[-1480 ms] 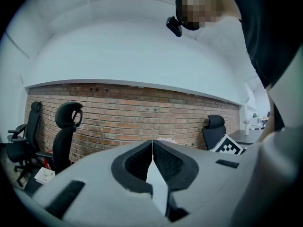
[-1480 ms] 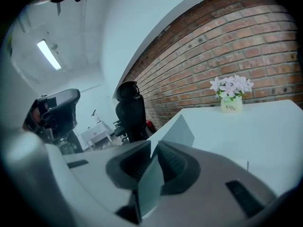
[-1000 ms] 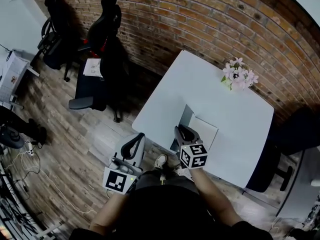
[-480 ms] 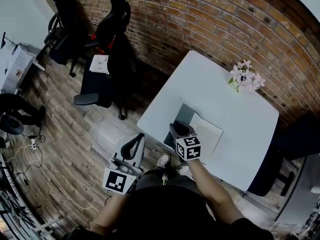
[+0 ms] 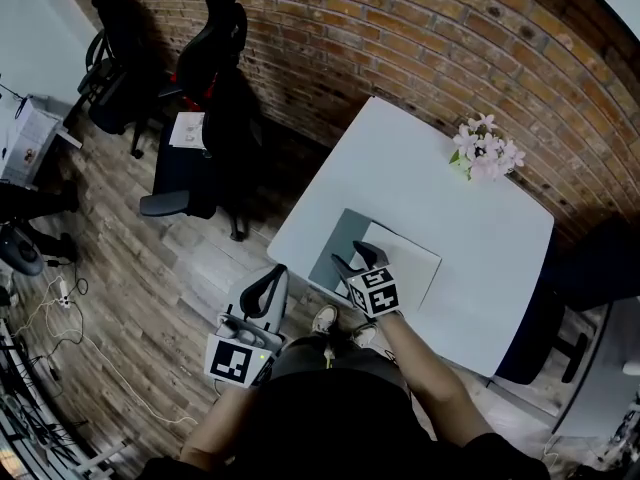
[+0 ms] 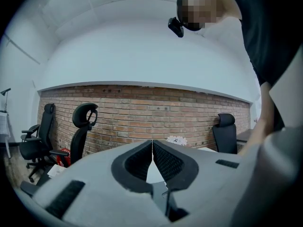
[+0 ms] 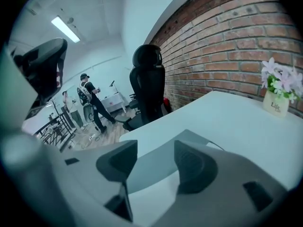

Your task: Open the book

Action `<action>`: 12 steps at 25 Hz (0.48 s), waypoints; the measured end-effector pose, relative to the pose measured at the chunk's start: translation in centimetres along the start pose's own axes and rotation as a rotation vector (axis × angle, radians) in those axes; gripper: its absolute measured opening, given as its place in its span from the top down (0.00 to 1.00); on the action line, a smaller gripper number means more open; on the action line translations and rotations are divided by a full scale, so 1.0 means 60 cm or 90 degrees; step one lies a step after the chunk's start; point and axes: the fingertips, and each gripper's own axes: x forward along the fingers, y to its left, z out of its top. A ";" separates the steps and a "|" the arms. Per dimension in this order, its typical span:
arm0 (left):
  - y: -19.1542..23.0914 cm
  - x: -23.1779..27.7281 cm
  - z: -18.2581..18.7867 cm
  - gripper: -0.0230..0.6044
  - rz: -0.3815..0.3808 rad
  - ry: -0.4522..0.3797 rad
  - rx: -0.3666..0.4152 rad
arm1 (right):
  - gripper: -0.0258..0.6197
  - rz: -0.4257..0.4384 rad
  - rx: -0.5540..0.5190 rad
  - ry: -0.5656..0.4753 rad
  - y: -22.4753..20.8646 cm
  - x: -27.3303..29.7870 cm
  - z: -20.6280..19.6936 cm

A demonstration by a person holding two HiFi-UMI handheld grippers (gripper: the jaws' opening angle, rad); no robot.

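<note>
Book (image 5: 402, 260) lying open on table (image 5: 420, 173), pink flowers (image 5: 487, 150) in pot (image 7: 276, 106)

Head view looks steeply down on the table (image 5: 430, 158); both gripper views, held low, share the brick wall (image 6: 142, 115) and flowers (image 7: 279, 82).

Left gripper (image 5: 274, 274) closed, right gripper (image 5: 352, 260) just spread (empty)

The left hand-held gripper (image 6: 152, 144) has its jaws pressed together, nothing between. Behind it stands a brick wall (image 6: 142, 111); a black chair (image 6: 81, 135) stands to its left.
</note>
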 end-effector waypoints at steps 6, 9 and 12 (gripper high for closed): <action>-0.026 0.042 -0.018 0.92 -0.041 0.025 -0.020 | 0.61 -0.048 0.047 0.011 -0.046 -0.048 -0.039; -0.047 0.075 0.007 0.92 -0.080 -0.017 -0.002 | 0.69 -0.090 0.084 0.005 -0.085 -0.091 -0.066; -0.068 0.103 0.025 0.92 -0.108 -0.045 0.004 | 0.77 -0.139 0.121 -0.005 -0.129 -0.142 -0.092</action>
